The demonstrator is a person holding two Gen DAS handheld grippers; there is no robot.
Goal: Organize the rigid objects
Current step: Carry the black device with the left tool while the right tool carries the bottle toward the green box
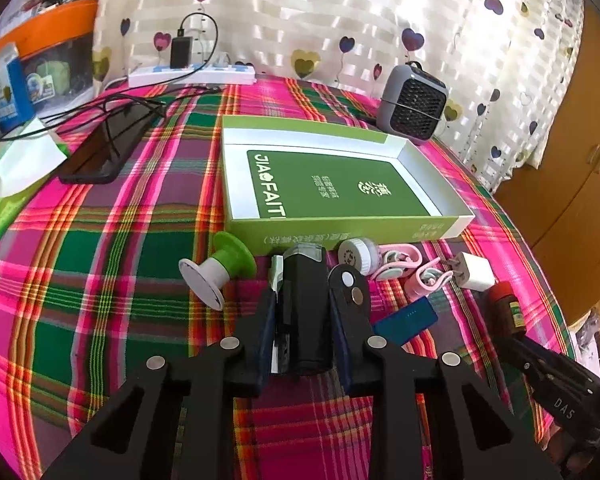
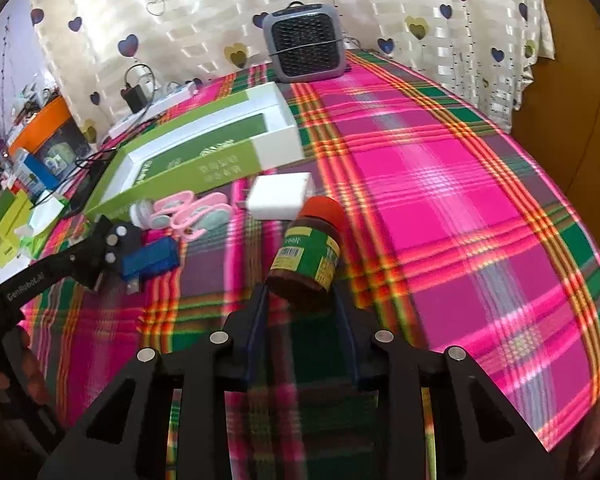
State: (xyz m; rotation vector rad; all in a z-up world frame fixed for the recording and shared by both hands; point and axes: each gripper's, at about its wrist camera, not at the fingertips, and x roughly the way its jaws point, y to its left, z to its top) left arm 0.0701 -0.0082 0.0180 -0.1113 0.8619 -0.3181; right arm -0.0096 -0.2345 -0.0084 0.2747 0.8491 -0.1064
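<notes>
On the plaid tablecloth (image 1: 112, 248), in front of the green open box (image 1: 340, 228), the small items lie in a row along the box's near wall: a green-and-white spool (image 1: 220, 268), a white round case (image 1: 358, 255), pink ear clips (image 1: 412, 270), a white charger plug (image 1: 474, 271) and a blue flat stick (image 1: 406, 316). The box holds nothing but its printed green floor, so I judge the sorting barely begun; no item is inside yet. The left gripper (image 1: 304, 320) has its jaws drawn in on a black oblong device (image 1: 304, 300), pads against both long sides; the device appears to rest on the cloth, not yet lifted. The right gripper (image 2: 302, 300) has its jaws narrowed around a brown jar with a red lid (image 2: 310, 254); the pads flank the jar's base, and contact looks likely but motion blur there keeps me from confirming a firm grip. The jar tilts, lid pointing away toward the box. Left to do, as I read it: carry both items to the box, then the remaining five. Hard to make out: the front face of the black device, the jar's label text, and the small metal piece beside the blue stick in the right view. A hand (image 2: 4, 384) is cut off at that view's left edge. Clutter at the far left of the table is too small to sort out.
</notes>
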